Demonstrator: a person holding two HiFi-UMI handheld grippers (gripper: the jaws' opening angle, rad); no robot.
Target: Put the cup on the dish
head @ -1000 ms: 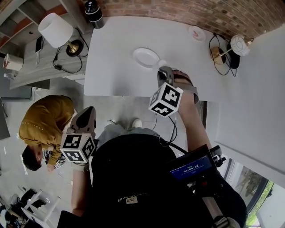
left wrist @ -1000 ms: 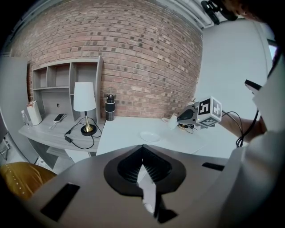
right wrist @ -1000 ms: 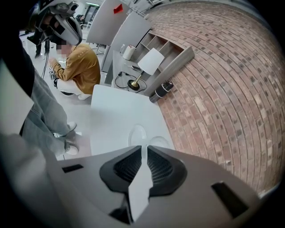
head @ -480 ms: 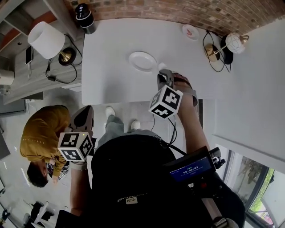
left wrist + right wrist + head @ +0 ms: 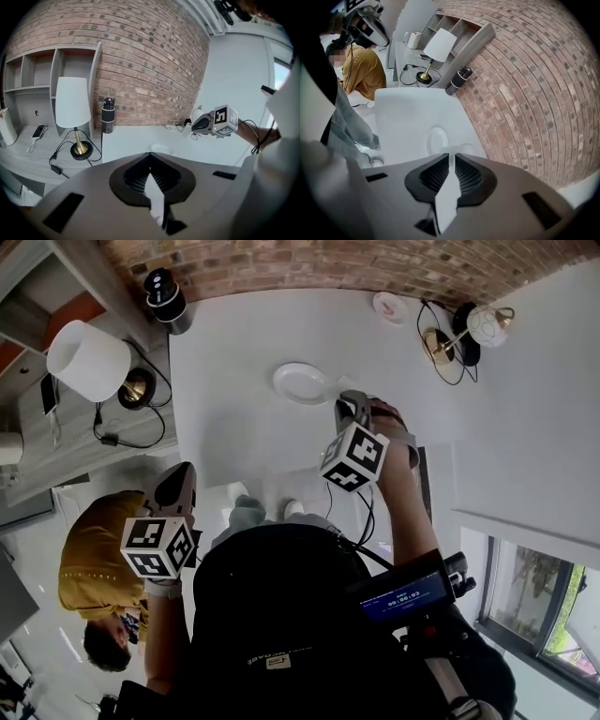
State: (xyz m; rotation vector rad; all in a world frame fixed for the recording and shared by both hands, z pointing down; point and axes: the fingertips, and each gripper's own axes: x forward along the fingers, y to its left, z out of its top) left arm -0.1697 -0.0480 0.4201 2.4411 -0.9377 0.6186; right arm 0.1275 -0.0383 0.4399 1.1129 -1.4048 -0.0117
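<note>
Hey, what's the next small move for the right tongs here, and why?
Probably carry the cup a little further ahead and to the left until it is over the dish, then lower it. The right tongs are pinched on the cup's wall. The dish lies empty just beside them, so the cup is not yet on it.
</note>
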